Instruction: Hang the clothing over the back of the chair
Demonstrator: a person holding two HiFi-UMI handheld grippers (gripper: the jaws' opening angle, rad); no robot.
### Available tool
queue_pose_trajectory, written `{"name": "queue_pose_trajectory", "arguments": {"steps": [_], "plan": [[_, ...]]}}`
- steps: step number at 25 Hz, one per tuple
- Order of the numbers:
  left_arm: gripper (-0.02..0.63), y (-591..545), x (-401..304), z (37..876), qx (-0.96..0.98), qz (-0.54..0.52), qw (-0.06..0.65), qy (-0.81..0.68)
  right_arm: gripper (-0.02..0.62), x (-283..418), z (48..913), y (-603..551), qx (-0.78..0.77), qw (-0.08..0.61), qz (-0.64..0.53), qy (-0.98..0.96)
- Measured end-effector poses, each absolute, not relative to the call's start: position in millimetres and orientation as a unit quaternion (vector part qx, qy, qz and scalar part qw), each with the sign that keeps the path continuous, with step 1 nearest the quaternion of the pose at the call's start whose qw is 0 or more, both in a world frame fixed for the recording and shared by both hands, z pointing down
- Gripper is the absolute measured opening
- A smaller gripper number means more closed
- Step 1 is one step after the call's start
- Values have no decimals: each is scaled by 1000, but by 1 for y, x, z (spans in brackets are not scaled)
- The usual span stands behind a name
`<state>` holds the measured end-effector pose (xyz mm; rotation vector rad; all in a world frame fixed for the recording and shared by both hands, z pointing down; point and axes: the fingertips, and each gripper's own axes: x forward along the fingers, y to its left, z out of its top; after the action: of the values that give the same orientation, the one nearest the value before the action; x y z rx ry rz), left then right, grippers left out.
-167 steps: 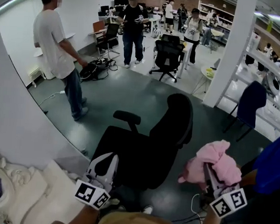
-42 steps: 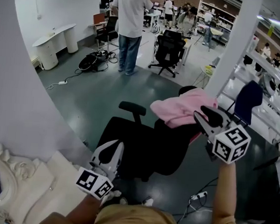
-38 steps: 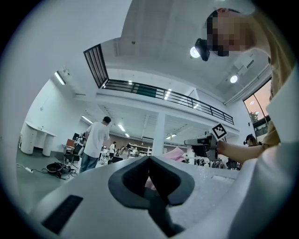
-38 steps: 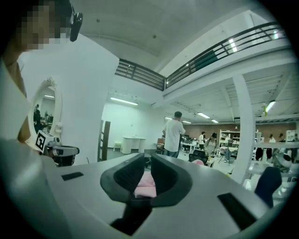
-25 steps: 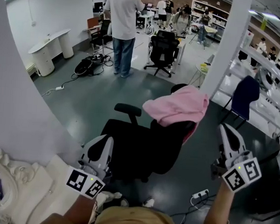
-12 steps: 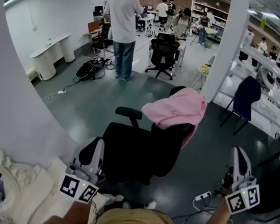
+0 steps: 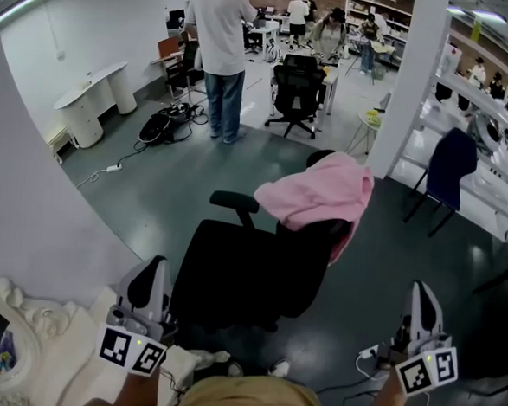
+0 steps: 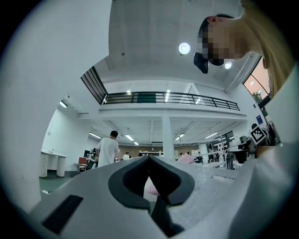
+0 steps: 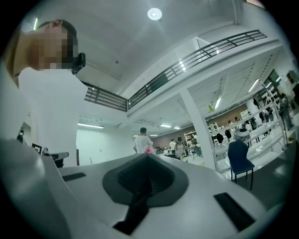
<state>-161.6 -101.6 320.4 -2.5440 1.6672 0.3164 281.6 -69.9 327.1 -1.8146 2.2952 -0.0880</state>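
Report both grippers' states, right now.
Left gripper: jaws slightly apart, holding nothing.
Right gripper: jaws shut, holding nothing.

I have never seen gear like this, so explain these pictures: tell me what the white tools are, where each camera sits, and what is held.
A person holds a two-jaw gripper in each hand: the left gripper and the right gripper. The wide picture comes from a camera on the person's head, looking down. The other two come from cameras riding on the grippers, looking along their jaws. A black office chair stands on the floor, pink clothing draped over its back. Nothing is held: the right jaws are shut, the left a crack apart.
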Motion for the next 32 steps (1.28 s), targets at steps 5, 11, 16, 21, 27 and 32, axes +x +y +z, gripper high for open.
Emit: {"name": "queue_pose_trajectory", "arguments": {"steps": [5,11,16,21,27,32], "plan": [[5,-104,-160,321,-829,102,39,548,4,272,327,-79,-610,90,-26,787],[5,-112,-157,323,-830,101,38,547,3,261,318,-93,-601,75,-6,796],[5,-117,-162,328,-828,102,34,551,4,250,318,-103,-594,77,-6,801],[5,-122,-168,330,-826,104,36,553,3,244,318,-113,-591,79,-3,803],[5,-131,-173,330,-825,110,36,554,3,237,315,-120,-591,82,3,802],[5,-141,-171,330,-828,119,34,547,3,234,315,-120,-593,80,5,801]]}}
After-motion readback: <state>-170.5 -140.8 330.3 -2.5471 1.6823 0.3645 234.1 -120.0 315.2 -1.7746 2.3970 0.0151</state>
